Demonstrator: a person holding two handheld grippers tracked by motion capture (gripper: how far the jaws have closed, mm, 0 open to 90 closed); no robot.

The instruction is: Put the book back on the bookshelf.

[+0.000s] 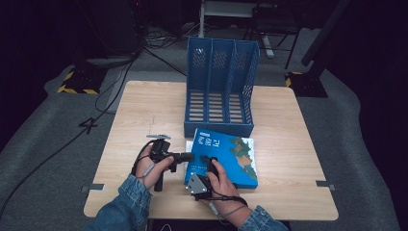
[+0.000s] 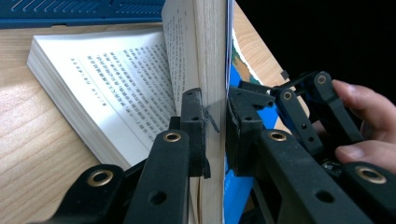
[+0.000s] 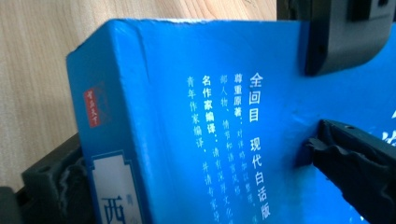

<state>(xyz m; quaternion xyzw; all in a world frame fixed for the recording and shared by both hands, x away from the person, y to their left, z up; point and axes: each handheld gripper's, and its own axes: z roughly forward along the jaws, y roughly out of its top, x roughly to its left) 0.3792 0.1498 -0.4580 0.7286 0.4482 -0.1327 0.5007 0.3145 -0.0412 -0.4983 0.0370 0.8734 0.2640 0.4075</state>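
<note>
Two grippers, left gripper (image 2: 215,123) jaws clamping book (image 1: 226,156) pages, right gripper (image 3: 187,172) jaws spanning its spine

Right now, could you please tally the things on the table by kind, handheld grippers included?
Blue book: 1
Blue file rack: 1
Grippers: 2, the left gripper shut on the book's front cover and pages, the right gripper spread across its spine end
Total: 4

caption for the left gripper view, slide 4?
Left gripper clamps the blue book's raised cover and pages on the wooden table.
</note>
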